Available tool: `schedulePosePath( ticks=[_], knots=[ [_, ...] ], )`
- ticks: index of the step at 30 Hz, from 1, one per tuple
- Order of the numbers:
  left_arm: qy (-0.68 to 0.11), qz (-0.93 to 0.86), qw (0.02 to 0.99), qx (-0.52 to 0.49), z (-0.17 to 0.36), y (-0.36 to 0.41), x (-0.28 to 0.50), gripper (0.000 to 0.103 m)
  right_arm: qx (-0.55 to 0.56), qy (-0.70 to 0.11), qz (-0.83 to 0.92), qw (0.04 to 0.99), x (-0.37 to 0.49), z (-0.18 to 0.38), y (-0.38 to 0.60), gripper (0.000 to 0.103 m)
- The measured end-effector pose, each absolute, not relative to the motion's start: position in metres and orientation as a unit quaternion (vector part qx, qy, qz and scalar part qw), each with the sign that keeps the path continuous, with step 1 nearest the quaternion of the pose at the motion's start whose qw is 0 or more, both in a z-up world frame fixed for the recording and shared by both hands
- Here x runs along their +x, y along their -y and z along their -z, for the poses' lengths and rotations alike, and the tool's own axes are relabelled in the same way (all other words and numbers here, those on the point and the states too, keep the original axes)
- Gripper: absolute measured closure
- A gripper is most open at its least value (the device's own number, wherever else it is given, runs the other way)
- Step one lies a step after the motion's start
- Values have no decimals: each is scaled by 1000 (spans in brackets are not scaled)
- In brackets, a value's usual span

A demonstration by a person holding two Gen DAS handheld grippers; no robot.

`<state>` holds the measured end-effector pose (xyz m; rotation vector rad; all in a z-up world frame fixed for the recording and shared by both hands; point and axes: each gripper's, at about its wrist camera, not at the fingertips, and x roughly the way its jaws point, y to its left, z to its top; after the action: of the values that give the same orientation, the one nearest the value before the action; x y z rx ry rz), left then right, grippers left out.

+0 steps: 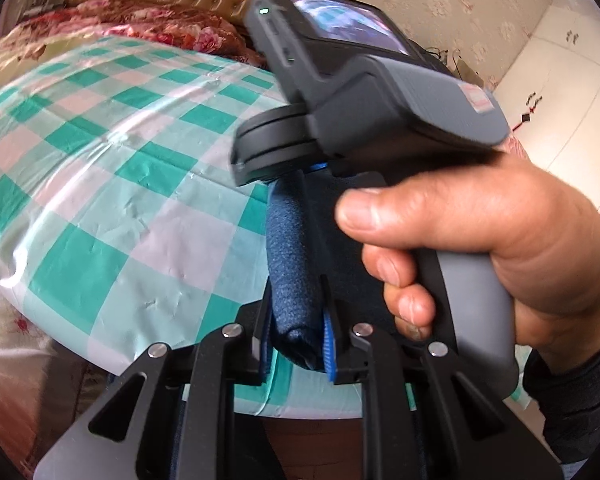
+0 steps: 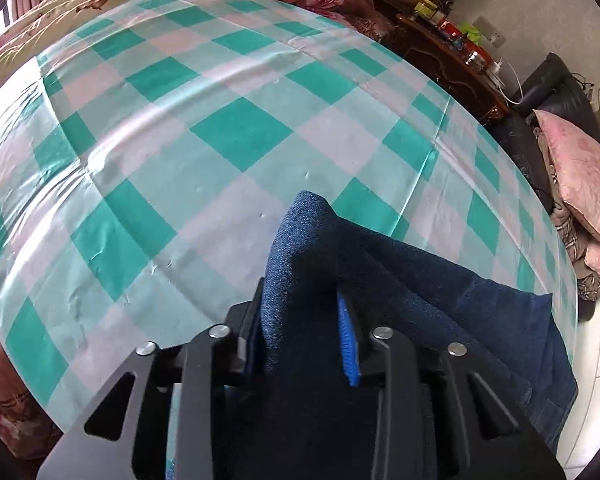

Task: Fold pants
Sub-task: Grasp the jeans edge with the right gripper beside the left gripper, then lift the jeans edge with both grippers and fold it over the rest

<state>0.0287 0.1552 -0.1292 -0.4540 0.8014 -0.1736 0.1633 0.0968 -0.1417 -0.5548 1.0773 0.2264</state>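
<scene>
The pants (image 2: 400,280), dark blue denim, are bunched up in both tongs at once. The left tongs (image 1: 296,344) are nearly closed, pinching a thick roll of the cloth that rises straight ahead of the tips. The right tongs (image 2: 300,340) clamp another wad, narrow gap, fabric filling it; from there the rest of the pants trails off to the right and lies flat on the checked cloth (image 2: 240,136) covering the bed. In the left view the right hand (image 1: 480,248) sits close by, just right of the left tongs, wrapped round its grey handle.

Looks like a lift-and-carry for a fold, I'd say, both grips near one end of the garment. To do it well: keep both pinches firm, draw the two holds apart so the edge goes taut, then carry it over the flat part evenly. Slack between the grips would wrinkle the fold. Plenty of open bed ahead of both tongs.
</scene>
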Motion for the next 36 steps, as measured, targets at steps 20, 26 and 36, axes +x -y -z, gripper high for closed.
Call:
schedulePosePath(
  ticks=[20,26,36],
  knots=[
    [-402,113,850,-320,158,-176,35,82,-108,-495,-153,849,154,104,-47,36],
    [-396,143,827,-372,169,-189,32,83,-23,-523,-116,844,125,107,59,48],
    [-392,191,744,-506,194,-212,37,79,-90,-501,-67,858,99,129,109,64]
  ],
)
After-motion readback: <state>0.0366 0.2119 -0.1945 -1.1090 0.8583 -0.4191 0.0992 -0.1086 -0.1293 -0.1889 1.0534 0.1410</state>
